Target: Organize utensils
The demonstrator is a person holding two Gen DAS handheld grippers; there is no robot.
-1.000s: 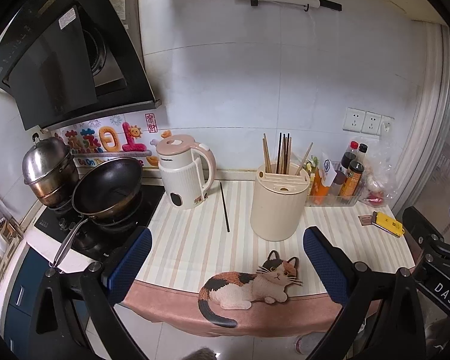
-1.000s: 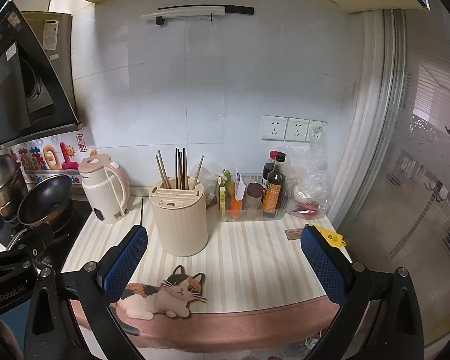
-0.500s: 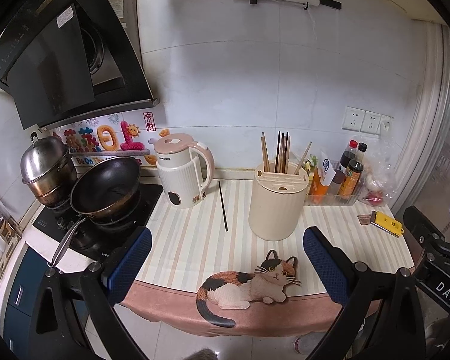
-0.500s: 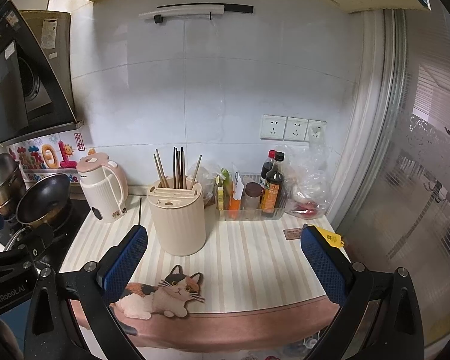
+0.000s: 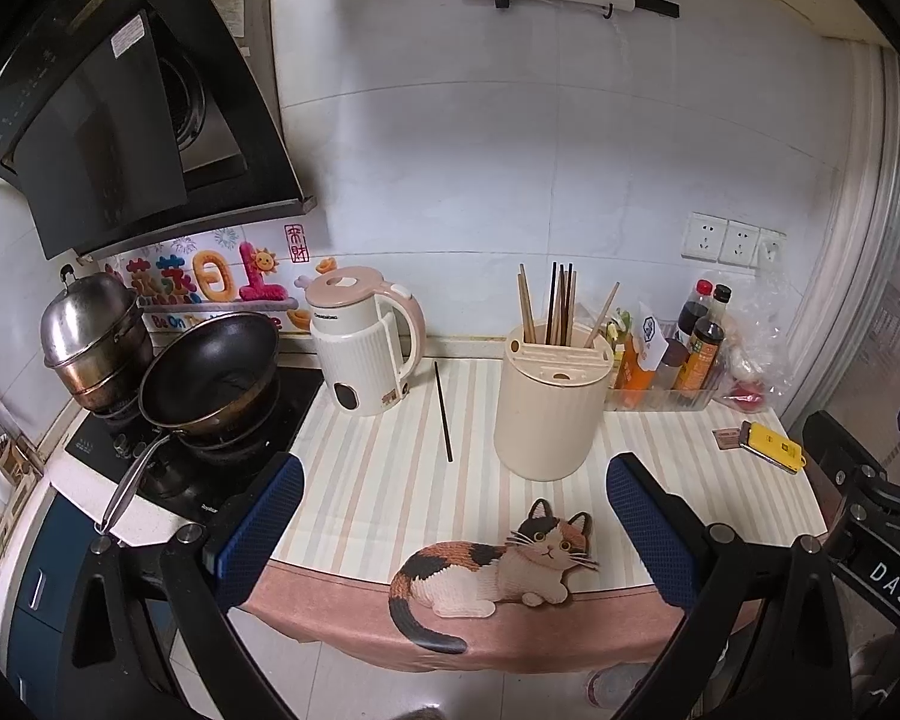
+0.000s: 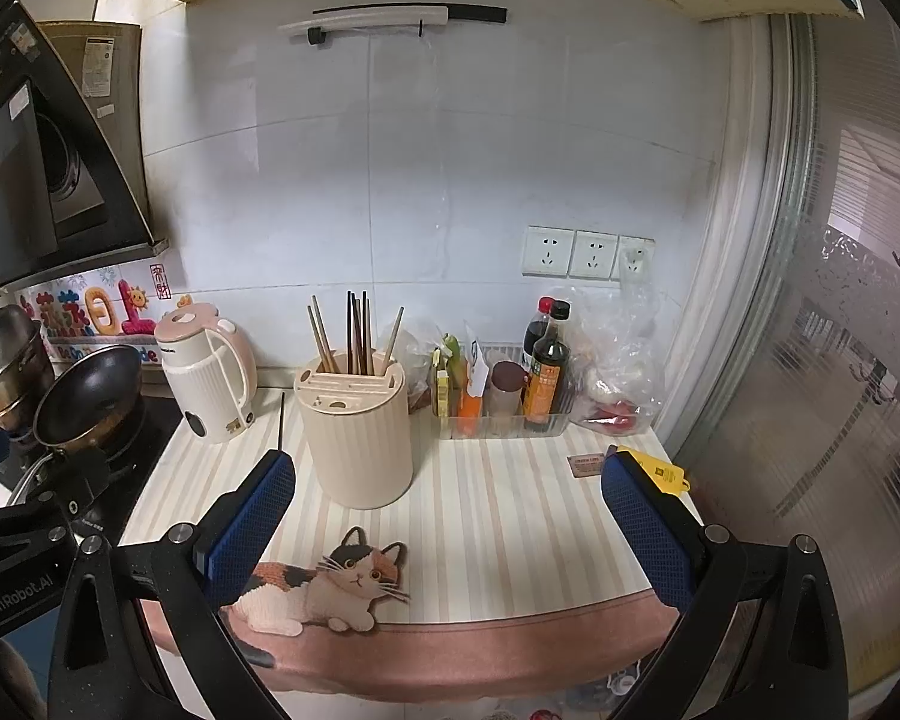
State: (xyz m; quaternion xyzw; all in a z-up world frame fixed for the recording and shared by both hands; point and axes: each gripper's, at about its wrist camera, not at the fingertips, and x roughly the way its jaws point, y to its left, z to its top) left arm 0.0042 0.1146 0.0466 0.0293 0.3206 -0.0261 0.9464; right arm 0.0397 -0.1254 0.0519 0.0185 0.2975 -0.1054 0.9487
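A cream ribbed utensil holder (image 5: pixel 549 414) (image 6: pixel 357 438) stands on the striped counter mat with several chopsticks (image 5: pixel 555 306) (image 6: pixel 357 330) upright in it. One dark chopstick (image 5: pixel 443 411) (image 6: pixel 281 414) lies flat on the mat between the holder and the kettle (image 5: pixel 363 339) (image 6: pixel 207 381). My left gripper (image 5: pixel 453 528) is open and empty, held in front of the counter edge. My right gripper (image 6: pixel 447 525) is open and empty, also in front of the counter, to the right of the left one.
A stove with a black wok (image 5: pixel 210 372) and a steel pot (image 5: pixel 93 339) sits left. A clear tray of sauce bottles (image 5: pixel 666 360) (image 6: pixel 510 384) stands against the wall. A yellow object (image 5: pixel 774 447) and a plastic bag (image 6: pixel 615 360) lie right. A cat picture (image 5: pixel 492 570) marks the mat's front.
Both views have shifted slightly; the counter objects sit a little lower and closer in frame. Nothing on the counter has moved and both grippers stay open.
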